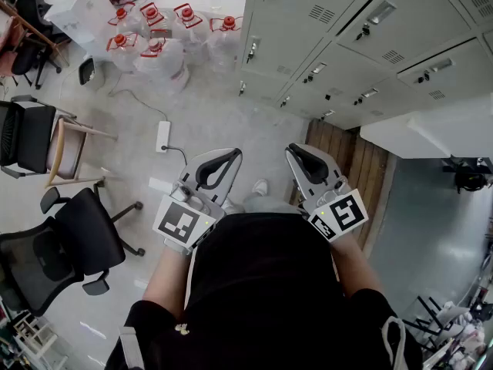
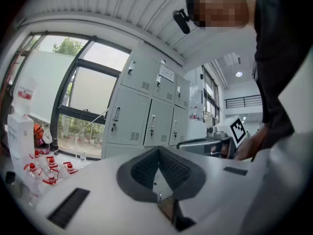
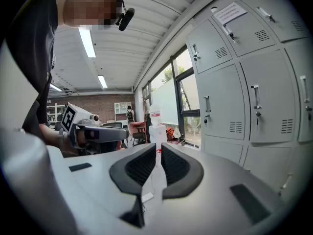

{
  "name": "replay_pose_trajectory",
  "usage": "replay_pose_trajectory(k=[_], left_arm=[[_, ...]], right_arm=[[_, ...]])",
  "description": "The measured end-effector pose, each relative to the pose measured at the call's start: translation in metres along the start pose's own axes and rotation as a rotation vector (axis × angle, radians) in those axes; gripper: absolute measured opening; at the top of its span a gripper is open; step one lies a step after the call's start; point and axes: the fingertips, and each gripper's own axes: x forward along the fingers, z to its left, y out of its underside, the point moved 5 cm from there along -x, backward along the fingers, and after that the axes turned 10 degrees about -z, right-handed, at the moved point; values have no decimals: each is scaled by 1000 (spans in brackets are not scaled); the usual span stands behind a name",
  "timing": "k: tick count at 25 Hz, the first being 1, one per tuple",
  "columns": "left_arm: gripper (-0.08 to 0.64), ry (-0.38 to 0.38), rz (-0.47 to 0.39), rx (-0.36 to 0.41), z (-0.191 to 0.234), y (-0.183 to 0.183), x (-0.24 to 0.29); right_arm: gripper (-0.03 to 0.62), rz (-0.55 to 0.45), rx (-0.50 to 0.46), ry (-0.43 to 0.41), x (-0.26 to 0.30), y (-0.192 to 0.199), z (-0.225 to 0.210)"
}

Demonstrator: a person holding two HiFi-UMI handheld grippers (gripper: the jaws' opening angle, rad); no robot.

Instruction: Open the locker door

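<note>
Grey lockers (image 1: pixel 362 45) stand ahead and to my right, every door I can see closed, well apart from both grippers. I hold the left gripper (image 1: pixel 232 156) and right gripper (image 1: pixel 297 152) side by side, each with jaws together, gripping nothing.

No words or numbers can be read anywhere here.

A white paper sheet (image 3: pixel 229 12) is stuck on one upper locker door (image 3: pixel 247 35). It has small print on it, but the print is too tiny to read. The left gripper view shows the sheet too, and there it is just as tiny.

The left hand-held gripper (image 1: pixel 233 155) has a marker cube (image 1: pixel 182 222) with a black and white square pattern. The right hand-held gripper (image 1: pixel 296 151) has a marker cube (image 1: pixel 341 214) like it. These patterns are shapes, not letters.
</note>
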Motion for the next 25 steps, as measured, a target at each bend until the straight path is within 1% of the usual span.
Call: replay_pose_trajectory(k=[3, 6, 10, 14, 16, 21, 25], left_arm=[[23, -27, 63, -20, -5, 9, 8], [23, -36, 68, -39, -12, 21, 22], [23, -23, 61, -42, -24, 27, 53], [23, -19, 117, -33, -35, 41, 78], [23, -26, 137, -27, -37, 48, 87], [23, -52, 155, -52, -29, 59, 99], [23, -48, 155, -65, -7, 62, 110]], right_arm=[[51, -1, -2, -23, -2, -2, -7], [51, -3, -8, -35, -8, -2, -21], [51, -6, -9, -32, -25, 1, -51], [52, -47, 41, -35, -40, 1, -85], [52, -61, 46, -37, -44, 2, -96], [52, -49, 75, -23, -44, 12, -112], [52, -43, 90, 7, -30, 18, -123]])
